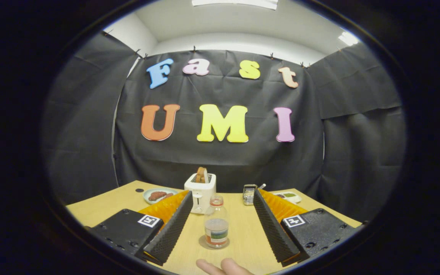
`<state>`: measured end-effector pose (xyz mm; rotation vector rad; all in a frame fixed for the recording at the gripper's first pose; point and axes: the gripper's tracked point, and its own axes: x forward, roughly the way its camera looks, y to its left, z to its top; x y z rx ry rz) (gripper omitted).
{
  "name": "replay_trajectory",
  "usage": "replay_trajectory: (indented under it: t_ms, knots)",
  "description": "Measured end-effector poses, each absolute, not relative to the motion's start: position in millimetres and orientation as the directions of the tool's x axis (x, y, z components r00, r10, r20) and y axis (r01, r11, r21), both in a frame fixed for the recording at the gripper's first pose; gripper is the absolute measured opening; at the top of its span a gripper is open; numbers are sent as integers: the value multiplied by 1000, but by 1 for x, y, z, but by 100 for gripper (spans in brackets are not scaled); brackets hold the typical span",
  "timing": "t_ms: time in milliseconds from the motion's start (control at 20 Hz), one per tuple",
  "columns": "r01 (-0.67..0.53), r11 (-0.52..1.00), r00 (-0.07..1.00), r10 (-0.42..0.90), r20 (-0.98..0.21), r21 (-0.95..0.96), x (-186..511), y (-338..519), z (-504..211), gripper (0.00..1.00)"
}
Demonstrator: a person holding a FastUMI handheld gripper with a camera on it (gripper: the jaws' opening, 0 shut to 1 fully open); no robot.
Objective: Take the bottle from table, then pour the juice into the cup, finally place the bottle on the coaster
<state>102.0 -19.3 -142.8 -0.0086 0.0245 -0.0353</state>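
The bottle stands upright on a round coaster on the table, between the fingers and untouched. The gripper is spread wide. Judged step: placement appears complete or the grasp not begun. A toaster stands beyond.

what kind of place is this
Most likely a staged recording booth set up as a breakfast table, not a real kitchen. Black cloth walls hang behind a wooden table with a toaster and a bottle between the open gripper fingers.
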Motion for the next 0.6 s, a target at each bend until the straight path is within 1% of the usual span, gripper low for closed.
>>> replay_trajectory:
  t_ms: [200,300,600]
  knots:
    - [45,998,999,-45,9,-34,64,-26,-108,100]
    - [62,997,998,-62,6,-49,39,-34,-99,100]
    - [68,996,997,-70,-20,-58,-6,-40,-90,100]
